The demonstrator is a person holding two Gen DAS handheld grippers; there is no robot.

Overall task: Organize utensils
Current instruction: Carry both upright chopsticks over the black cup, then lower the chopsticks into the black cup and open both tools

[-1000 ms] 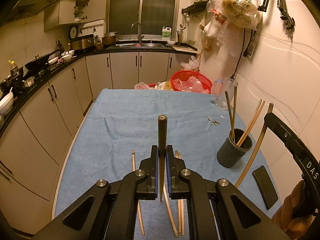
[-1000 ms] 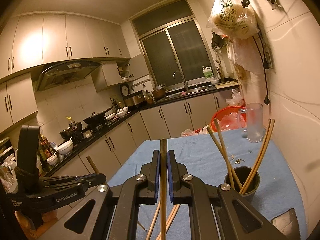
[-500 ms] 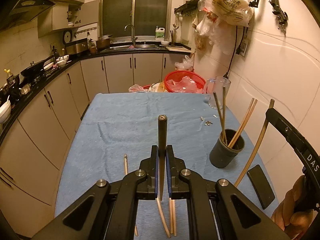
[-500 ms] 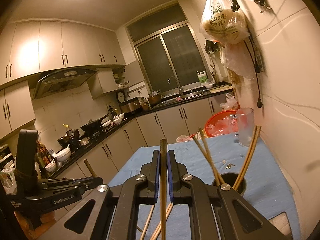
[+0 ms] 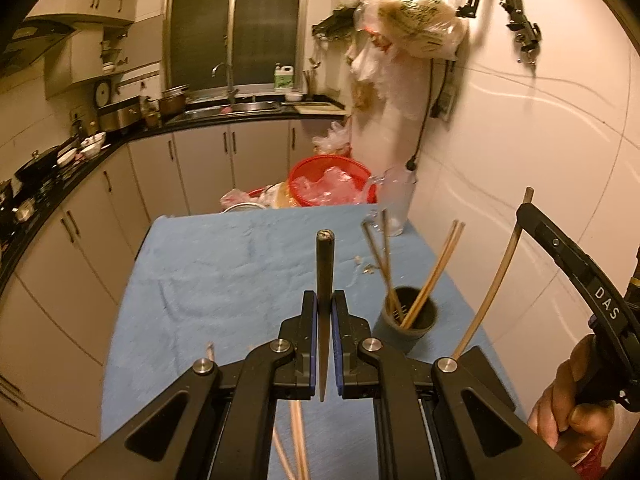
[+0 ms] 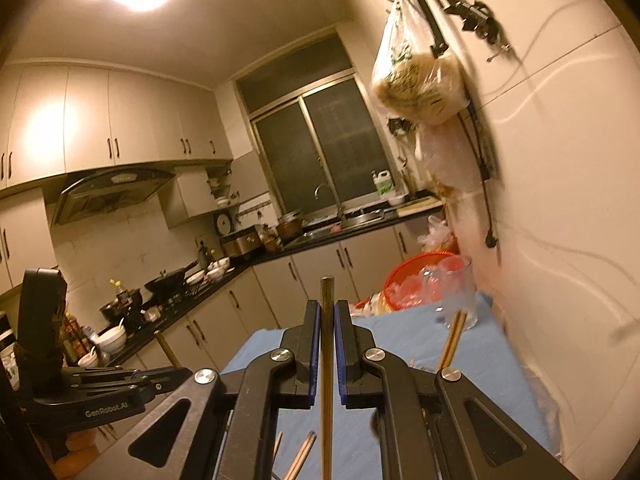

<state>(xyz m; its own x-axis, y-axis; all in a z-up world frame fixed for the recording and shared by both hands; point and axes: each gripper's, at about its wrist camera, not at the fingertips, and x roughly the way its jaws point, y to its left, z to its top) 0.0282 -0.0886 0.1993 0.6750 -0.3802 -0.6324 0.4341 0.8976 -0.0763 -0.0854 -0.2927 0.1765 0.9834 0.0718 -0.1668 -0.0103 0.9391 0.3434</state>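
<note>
Two chopsticks are in hand: the left gripper (image 5: pixel 325 344) has its jaws clamped on a dark chopstick (image 5: pixel 325 268), the right gripper (image 6: pixel 328 352) on a pale chopstick (image 6: pixel 327 320). Both hang above the blue tabletop (image 5: pixel 224 272), short of the cup (image 5: pixel 412 316). Best tip each point-down over the rim, clear of the sticks leaning inside, before letting go.

dark chopstick (image 5: pixel 325 280) upright, cup (image 5: pixel 411 316) holding chopsticks

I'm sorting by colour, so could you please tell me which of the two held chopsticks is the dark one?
The one in the left tool: that chopstick is dark grey-brown with a rounded end, while the right tool holds a pale wooden chopstick.
</note>
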